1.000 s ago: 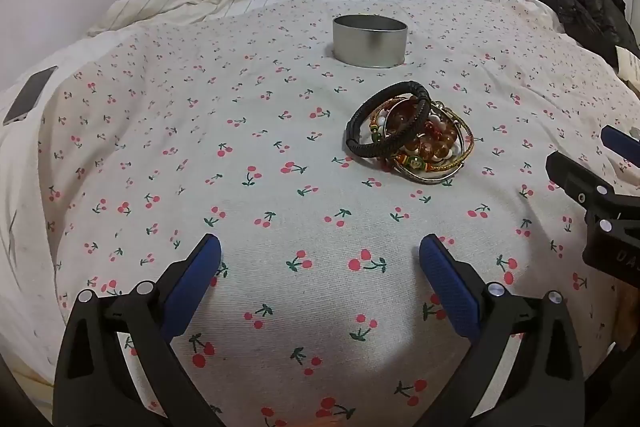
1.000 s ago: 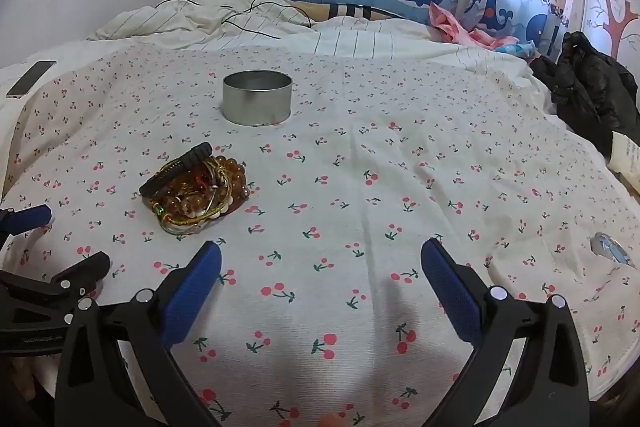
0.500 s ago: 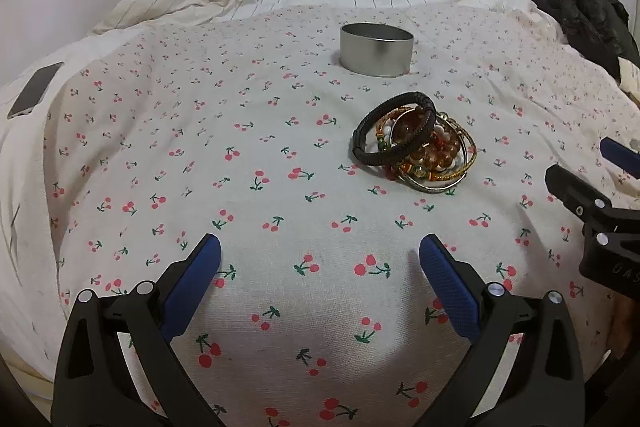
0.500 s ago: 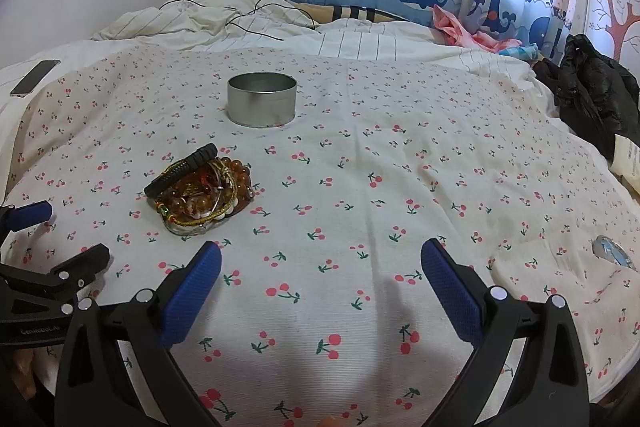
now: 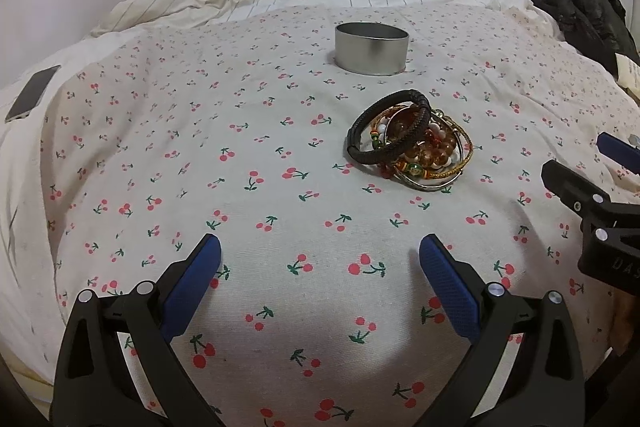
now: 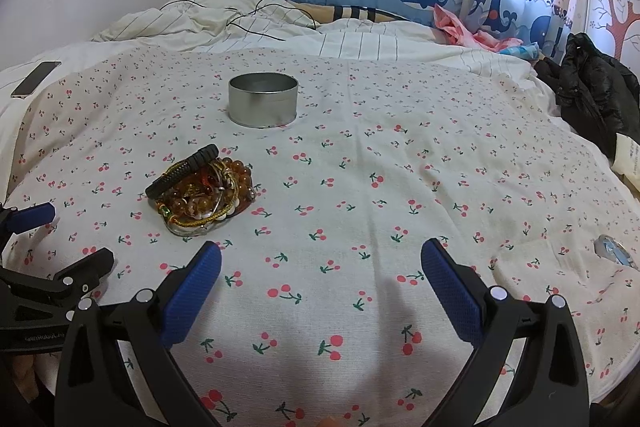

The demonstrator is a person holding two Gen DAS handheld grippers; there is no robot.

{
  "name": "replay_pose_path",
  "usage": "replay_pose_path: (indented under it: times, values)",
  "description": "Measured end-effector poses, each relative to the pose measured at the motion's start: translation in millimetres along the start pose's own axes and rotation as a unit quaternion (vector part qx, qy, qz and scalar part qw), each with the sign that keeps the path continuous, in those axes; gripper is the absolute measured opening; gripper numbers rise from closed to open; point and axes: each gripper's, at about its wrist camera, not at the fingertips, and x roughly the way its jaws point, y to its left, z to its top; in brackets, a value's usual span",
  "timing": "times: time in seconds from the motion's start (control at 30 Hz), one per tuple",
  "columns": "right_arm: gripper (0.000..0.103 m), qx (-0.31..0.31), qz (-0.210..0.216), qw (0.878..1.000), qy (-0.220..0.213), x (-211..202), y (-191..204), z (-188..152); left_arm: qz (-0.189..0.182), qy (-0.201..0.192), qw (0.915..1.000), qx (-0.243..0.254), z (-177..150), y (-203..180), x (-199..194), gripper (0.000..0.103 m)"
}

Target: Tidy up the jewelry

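A pile of bracelets (image 5: 408,146) (image 6: 202,191) lies on the cherry-print cloth: a black braided band on top, amber beads, gold and silver bangles. Behind it stands a round silver tin (image 5: 372,48) (image 6: 263,99), open at the top. My left gripper (image 5: 320,259) is open and holds nothing, hovering near the front of the bed, short of the pile and to its left. My right gripper (image 6: 320,263) is also open with nothing in it, the pile lying ahead to its left. Each gripper shows at the edge of the other's view.
A phone (image 5: 33,92) (image 6: 36,78) lies at the far left on the white sheet. A black jacket (image 6: 592,87) is heaped at the right. Black cables (image 6: 256,17) trail over the rumpled bedding behind. A small shiny object (image 6: 614,251) rests at the right edge.
Both grippers have tilted slightly upward or drawn back a little, so the tin and pile sit lower in both views. Both jaws stay open and the jewelry has not moved.
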Motion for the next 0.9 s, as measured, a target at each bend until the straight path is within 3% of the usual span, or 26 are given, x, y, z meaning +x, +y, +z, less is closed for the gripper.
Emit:
replay_pose_path:
  times: [0.5, 0.57, 0.67, 0.9]
  values:
    - [0.096, 0.001, 0.007, 1.000, -0.029, 2, 0, 3, -0.021, -0.001, 0.9998, -0.001, 10, -1, 1, 0.096]
    - [0.096, 0.011, 0.016, 0.998, -0.053, -1, -2, 4, -0.022, 0.004, 0.9998, 0.000, 13, -1, 4, 0.096]
    - [0.096, -0.002, 0.008, 1.000, -0.017, 3, -1, 5, -0.029, 0.009, 0.9995, -0.006, 15, 0, 7, 0.096]
    - [0.096, 0.003, 0.052, 0.998, -0.028, 1, -3, 17, -0.049, 0.022, 0.9985, -0.012, 25, 4, 13, 0.096]
